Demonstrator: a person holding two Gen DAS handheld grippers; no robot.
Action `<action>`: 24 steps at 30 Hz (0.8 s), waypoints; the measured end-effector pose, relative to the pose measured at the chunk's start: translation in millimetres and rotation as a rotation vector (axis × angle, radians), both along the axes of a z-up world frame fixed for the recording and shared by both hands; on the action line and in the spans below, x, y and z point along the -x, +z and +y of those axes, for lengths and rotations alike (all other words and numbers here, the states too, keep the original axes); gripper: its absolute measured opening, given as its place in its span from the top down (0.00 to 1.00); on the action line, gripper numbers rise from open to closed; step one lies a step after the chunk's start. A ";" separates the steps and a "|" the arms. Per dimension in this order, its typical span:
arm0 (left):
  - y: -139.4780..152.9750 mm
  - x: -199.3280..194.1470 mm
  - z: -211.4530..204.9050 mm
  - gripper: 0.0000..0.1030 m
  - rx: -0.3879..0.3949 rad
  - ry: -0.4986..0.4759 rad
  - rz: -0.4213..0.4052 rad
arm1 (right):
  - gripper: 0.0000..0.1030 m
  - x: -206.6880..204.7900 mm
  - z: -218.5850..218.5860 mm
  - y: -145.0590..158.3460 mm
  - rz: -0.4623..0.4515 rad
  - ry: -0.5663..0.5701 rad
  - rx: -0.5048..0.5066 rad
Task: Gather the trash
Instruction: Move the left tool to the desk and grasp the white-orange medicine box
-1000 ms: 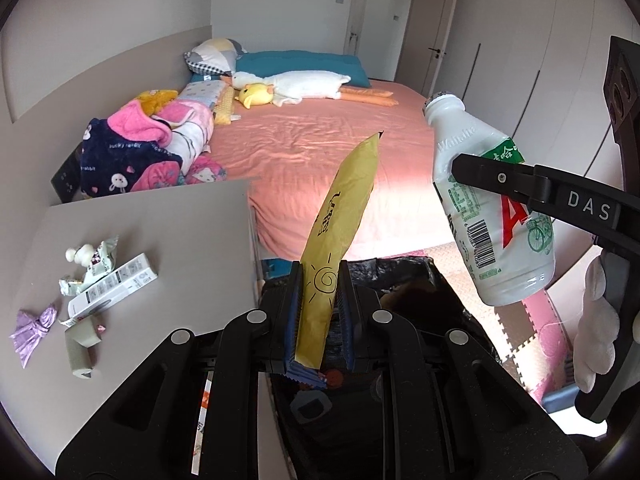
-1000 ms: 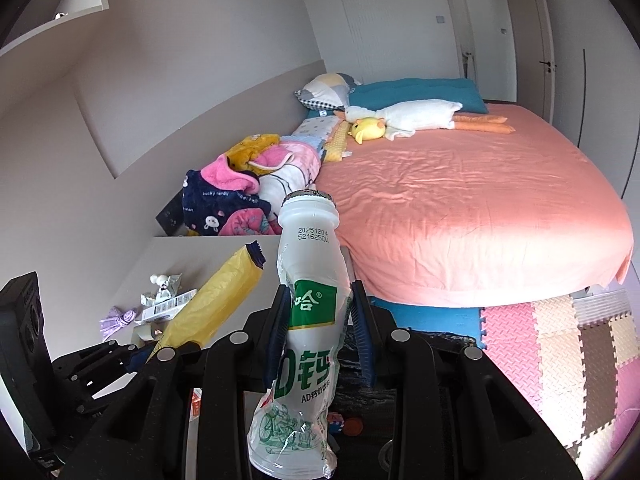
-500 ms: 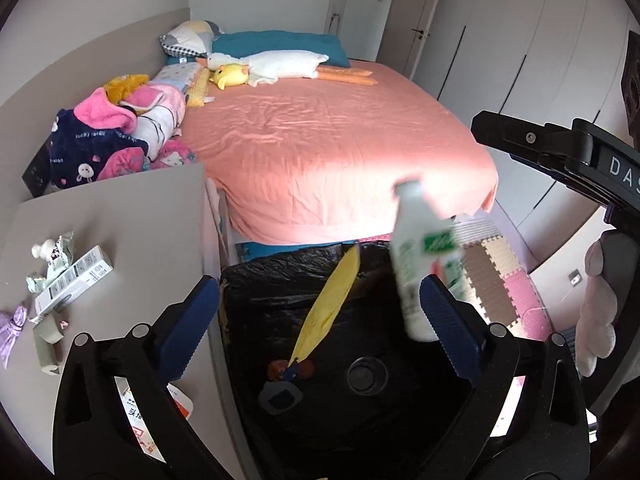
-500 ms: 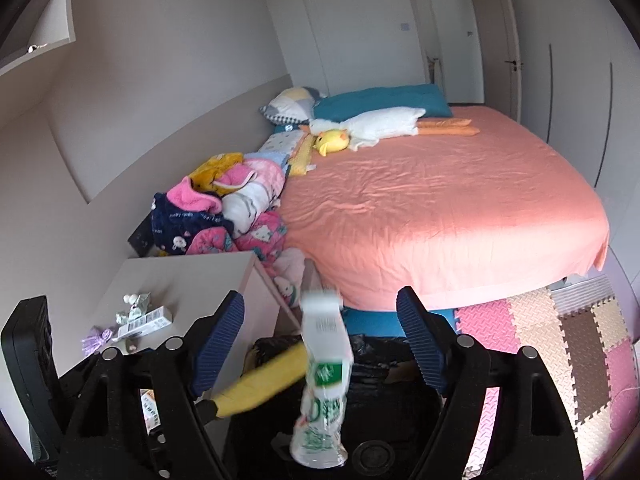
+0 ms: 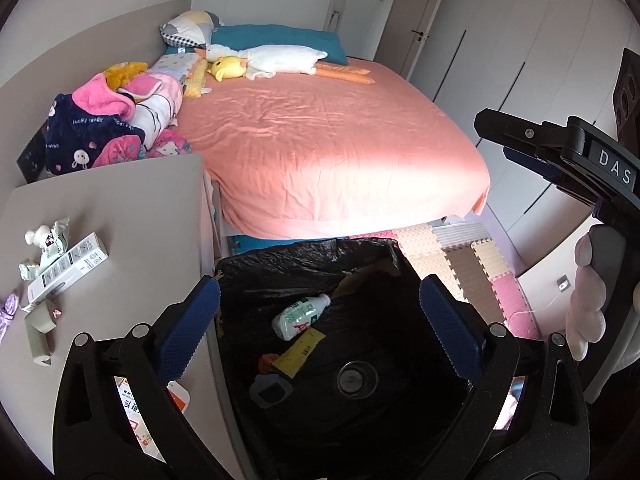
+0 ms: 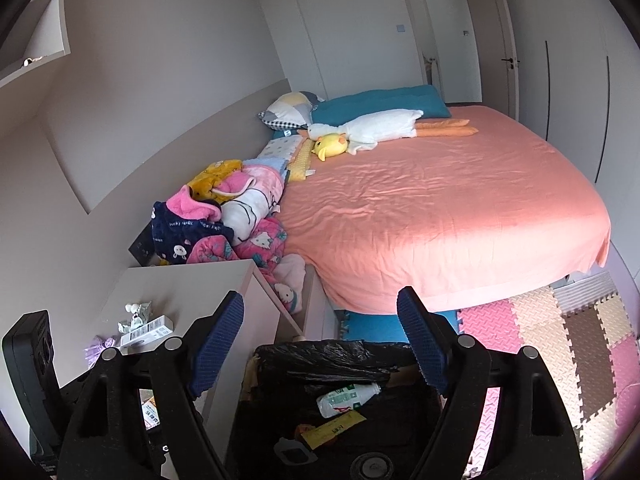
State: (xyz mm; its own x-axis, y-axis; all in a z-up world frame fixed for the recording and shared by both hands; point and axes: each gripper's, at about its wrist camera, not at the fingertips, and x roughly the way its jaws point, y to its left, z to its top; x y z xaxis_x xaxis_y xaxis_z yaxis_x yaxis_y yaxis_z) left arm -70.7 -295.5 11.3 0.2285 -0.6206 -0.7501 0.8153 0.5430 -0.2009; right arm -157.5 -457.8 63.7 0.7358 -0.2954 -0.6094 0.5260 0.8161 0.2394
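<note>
A bin lined with a black bag (image 5: 280, 264) stands below both grippers, beside the nightstand. In it lie a white drink bottle (image 5: 300, 316) and a yellow wrapper (image 5: 300, 352); both also show in the right wrist view, the bottle (image 6: 346, 398) and the wrapper (image 6: 334, 426). My left gripper (image 5: 320, 320) is open and empty above the bin. My right gripper (image 6: 320, 340) is open and empty above the bin's far rim (image 6: 320, 356). On the nightstand (image 5: 128, 208) lie a white box (image 5: 66, 272), crumpled wrappers (image 5: 44, 248) and a cardboard roll (image 5: 38, 336).
A bed with a pink sheet (image 5: 328, 152) lies beyond the bin, with soft toys and piled clothes (image 5: 104, 128) at its left. Foam floor mats (image 6: 560, 340) lie to the right. Wardrobe doors (image 5: 520, 40) line the right wall.
Both grippers opened over the bin. The yellow wrapper and the white bottle fell and now lie in the black bag.
</note>
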 end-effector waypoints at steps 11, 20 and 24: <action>-6.3 -3.9 13.3 0.06 -0.023 0.025 0.014 | 0.23 -18.4 11.5 -8.2 0.031 0.045 -0.011; -11.5 -13.6 28.9 0.06 -0.035 0.051 0.022 | 0.23 -34.4 23.2 -11.5 0.051 0.081 -0.007; -16.2 -18.1 36.2 0.06 -0.045 0.071 0.028 | 0.23 -42.5 30.6 -14.9 0.063 0.103 -0.010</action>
